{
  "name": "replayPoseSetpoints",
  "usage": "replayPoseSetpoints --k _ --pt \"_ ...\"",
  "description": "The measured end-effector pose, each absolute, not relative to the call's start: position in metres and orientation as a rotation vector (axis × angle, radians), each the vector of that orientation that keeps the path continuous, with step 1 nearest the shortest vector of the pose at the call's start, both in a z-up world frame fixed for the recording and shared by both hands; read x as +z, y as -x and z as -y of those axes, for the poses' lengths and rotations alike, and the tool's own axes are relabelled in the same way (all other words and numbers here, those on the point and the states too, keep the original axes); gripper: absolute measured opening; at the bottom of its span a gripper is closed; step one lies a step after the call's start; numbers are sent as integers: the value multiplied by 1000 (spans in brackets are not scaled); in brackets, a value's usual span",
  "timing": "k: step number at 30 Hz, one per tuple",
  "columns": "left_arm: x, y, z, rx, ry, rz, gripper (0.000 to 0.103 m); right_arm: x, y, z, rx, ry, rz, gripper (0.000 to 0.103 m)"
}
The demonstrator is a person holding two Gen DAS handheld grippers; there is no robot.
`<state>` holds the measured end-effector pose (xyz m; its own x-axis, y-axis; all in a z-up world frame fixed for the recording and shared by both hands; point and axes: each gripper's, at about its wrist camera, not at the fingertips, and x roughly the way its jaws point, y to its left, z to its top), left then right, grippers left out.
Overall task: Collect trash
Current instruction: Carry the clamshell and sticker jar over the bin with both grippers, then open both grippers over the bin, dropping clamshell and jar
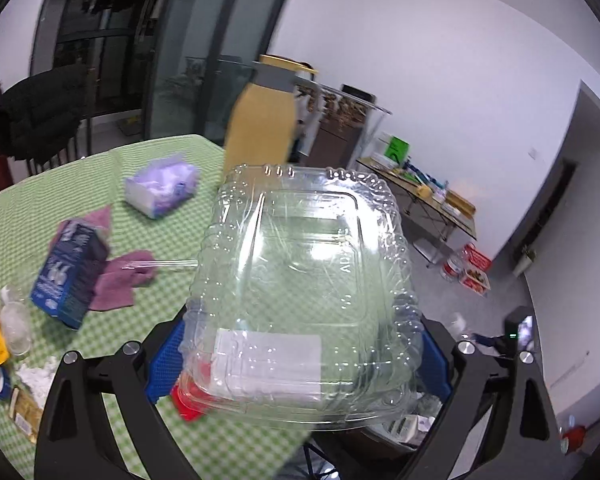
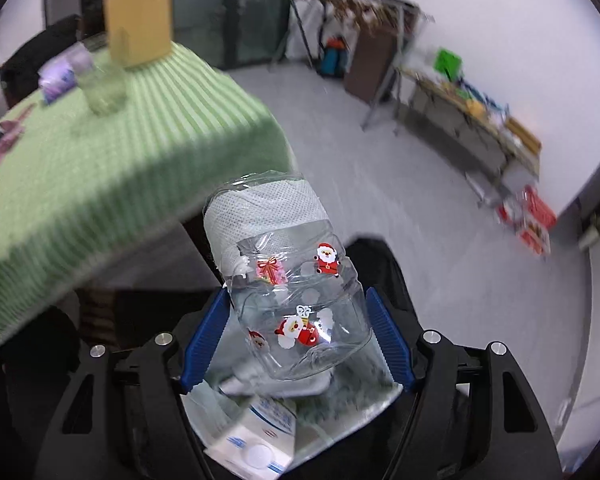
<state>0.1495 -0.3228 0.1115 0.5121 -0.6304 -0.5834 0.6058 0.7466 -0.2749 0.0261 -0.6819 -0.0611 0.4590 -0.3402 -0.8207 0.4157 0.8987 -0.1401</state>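
Left wrist view: the left gripper [image 1: 300,360] was clamped on a clear plastic clamshell box [image 1: 300,292], blue pads on both sides, held over the edge of the green checked table [image 1: 140,312]. Right wrist view: the right gripper [image 2: 296,340] was clamped on a clear Santa-printed wrapper [image 2: 288,284], above a bin [image 2: 260,432] of trash beside the table.
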Motion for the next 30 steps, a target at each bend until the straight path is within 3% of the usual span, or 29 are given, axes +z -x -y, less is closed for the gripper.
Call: replayPoseSetpoints --k 6,9,11,16,20,30 --pt "97 -128 371 -812 -35 -751 91 -116 -16 712 -496 -165 -1090 70" --pt "87 -114 402 -849 -73 -782 91 -138 -17 721 -525 -132 -1125 80" --pt "74 -103 428 -887 -120 -812 91 -143 -14 727 -569 -113 -1130 80" --pt "40 -76 485 -1009 -200 -906 92 -121 12 732 -625 -130 -1045 80" --pt "-15 -59 541 -1119 -265 -1113 92 -99 34 741 -653 -99 -1002 82" --pt "-122 -40 623 -1118 -413 -1372 94 -69 81 744 -658 -113 -920 82"
